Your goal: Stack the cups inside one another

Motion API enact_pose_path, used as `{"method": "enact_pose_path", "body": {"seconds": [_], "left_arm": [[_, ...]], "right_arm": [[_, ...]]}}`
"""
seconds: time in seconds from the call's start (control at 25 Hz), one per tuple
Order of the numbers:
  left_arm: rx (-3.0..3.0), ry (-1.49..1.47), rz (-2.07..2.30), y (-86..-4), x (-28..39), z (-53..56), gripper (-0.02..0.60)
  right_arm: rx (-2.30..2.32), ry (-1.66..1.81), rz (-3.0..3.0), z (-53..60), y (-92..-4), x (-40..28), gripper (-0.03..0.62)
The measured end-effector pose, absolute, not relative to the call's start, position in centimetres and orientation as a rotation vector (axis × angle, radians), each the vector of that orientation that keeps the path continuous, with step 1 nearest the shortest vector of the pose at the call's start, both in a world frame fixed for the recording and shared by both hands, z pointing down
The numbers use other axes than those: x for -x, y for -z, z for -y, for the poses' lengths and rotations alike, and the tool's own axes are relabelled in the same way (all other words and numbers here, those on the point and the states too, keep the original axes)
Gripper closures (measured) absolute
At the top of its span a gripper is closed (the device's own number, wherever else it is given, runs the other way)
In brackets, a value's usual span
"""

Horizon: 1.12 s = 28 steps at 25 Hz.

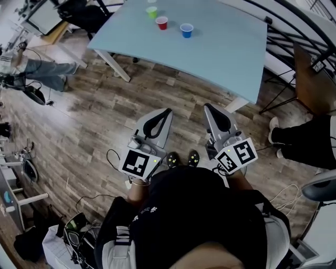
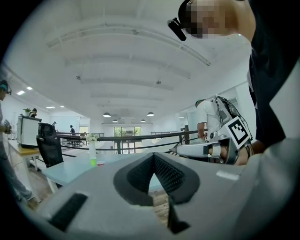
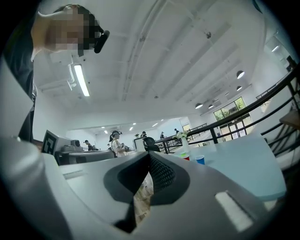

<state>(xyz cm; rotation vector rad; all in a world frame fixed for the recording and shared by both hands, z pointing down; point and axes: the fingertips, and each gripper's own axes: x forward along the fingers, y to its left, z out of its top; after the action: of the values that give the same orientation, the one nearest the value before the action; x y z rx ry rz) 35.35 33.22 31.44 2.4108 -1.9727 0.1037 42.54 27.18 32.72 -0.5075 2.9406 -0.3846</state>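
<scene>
Three cups stand apart in a row on the far side of the table (image 1: 226,52): the green cup (image 1: 151,11) far left, the red cup (image 1: 161,22) in the middle and the blue cup (image 1: 186,30) right and nearest. What may be a vase (image 2: 92,150) stands just behind the green one. Near the person, over the floor (image 1: 94,121) and well apart from the table, the left gripper (image 1: 167,111) and right gripper (image 1: 207,106) sit side by side, each with its jaws together on nothing.

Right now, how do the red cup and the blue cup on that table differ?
Colour: one is a red cup, the other a blue cup. Place: the red cup stands mid-row beside a green cup; the blue cup ends the row, rightmost in the head view. Shared: both stand upright, mouth up, apart on the table, and look alike in size.
</scene>
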Motion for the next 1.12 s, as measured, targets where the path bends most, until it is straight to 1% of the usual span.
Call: {"method": "enact_pose_path", "body": {"seconds": [0.4,1.12], "left_arm": [[-2.222,-0.026,2.096,-31.7,-34.5,-33.8,0.591],[-2.171,-0.059,2.168,-31.4,-37.3,-33.5,0.591]], "right_arm": [[0.405,0.399,-2.966,-26.3,-33.1,-42.5,0.583],[0.37,0.422,-2.962,-25.0,-33.8,-45.3,0.582]]}}
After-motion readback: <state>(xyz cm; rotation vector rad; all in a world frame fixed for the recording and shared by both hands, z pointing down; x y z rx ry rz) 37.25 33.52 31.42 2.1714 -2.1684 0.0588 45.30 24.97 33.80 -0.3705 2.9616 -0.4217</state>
